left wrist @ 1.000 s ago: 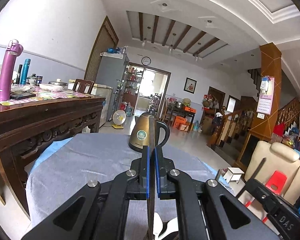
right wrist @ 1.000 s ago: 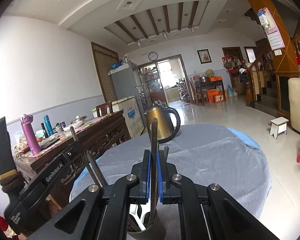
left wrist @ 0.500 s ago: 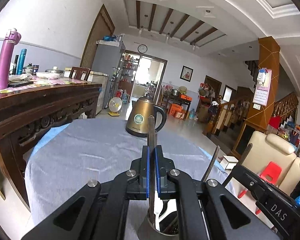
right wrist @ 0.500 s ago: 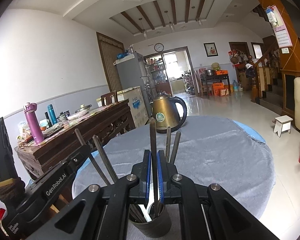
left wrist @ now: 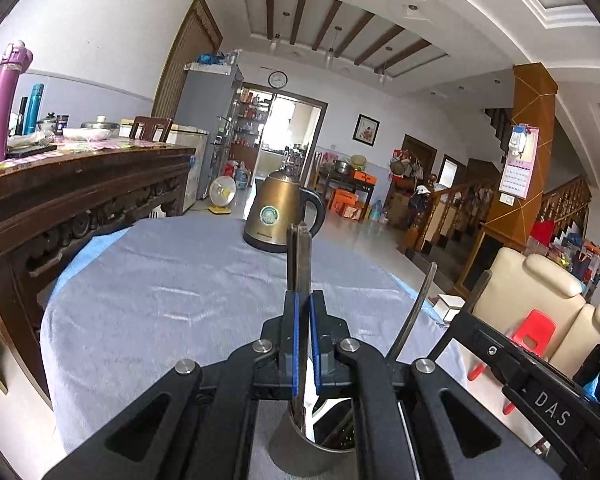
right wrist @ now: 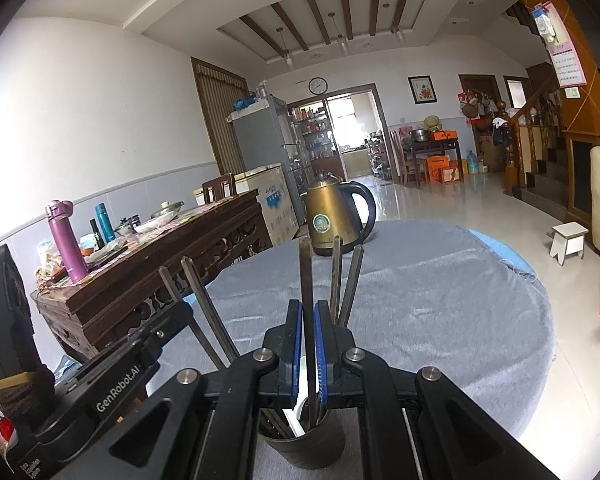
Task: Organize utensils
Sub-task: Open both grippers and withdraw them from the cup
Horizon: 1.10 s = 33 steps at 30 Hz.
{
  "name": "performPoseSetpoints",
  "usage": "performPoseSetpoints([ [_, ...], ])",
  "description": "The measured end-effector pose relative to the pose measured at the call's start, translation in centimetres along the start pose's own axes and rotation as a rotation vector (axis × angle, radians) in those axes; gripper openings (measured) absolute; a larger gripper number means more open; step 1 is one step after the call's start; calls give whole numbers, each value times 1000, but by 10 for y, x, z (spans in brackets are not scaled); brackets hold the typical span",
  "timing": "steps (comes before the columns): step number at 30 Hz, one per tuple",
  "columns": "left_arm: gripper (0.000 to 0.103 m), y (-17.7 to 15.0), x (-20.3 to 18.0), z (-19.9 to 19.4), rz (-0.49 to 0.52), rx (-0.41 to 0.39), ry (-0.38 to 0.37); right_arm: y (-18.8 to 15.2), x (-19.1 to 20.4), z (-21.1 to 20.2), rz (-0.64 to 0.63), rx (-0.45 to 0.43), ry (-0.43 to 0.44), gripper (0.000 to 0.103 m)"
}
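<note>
My left gripper (left wrist: 303,340) is shut on an upright metal utensil handle (left wrist: 299,256) whose lower end dips into a dark holder cup (left wrist: 300,454) on the grey tablecloth. My right gripper (right wrist: 308,348) is shut on another upright utensil handle (right wrist: 306,276), also reaching into the same cup (right wrist: 308,448). Several other utensil handles (right wrist: 350,280) stand in the cup. The left gripper's body (right wrist: 112,368) shows at left in the right wrist view; the right gripper's body (left wrist: 540,384) shows at right in the left wrist view.
A brass electric kettle (left wrist: 278,214) stands at the far side of the round table (left wrist: 160,280). A dark carved wooden sideboard (left wrist: 60,192) with a purple flask (left wrist: 2,100) and dishes is to the left. A cream armchair (left wrist: 540,300) and a red stool are to the right.
Both grippers have lowered with their utensils, so the cup has come into view beneath them and the utensil ends now sit inside it.
</note>
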<state>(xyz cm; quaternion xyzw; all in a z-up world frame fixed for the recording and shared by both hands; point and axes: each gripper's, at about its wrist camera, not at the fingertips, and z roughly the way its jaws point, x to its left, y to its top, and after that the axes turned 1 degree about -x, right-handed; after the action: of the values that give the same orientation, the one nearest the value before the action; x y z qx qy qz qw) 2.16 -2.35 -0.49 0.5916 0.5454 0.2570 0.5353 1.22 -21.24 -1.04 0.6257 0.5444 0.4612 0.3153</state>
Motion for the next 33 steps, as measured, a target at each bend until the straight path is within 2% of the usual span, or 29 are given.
performPoseSetpoints([
  [7,5,-1,3,2,6,4,1,-2,-2,2,11,14,-1,8],
  [18,8,-2,0,12,41,92,48,1,-10,5,43,18,-14,9],
  [19,10,-2,1,14,37,116,48,2,-10,5,44,15,-18,17],
  [20,17,-2,1,16,34,140,52,2,-11,4,48,13,-21,35],
  [21,28,-2,1,17,31,154,58,3,-14,3,59,13,-22,47],
  [22,34,-2,2,18,26,170,65,3,-17,2,71,7,-24,70],
  [23,42,-2,2,18,24,179,69,4,-18,0,84,-8,-24,73],
  [25,49,0,2,16,24,196,83,5,-19,-4,82,-22,-30,73],
  [27,61,2,1,14,37,222,96,6,-20,-6,71,-26,-38,73],
  [29,67,3,2,14,53,255,112,6,-21,-8,68,-29,-47,73],
  [33,70,1,10,10,62,316,158,2,-26,-11,56,-12,-80,73],
])
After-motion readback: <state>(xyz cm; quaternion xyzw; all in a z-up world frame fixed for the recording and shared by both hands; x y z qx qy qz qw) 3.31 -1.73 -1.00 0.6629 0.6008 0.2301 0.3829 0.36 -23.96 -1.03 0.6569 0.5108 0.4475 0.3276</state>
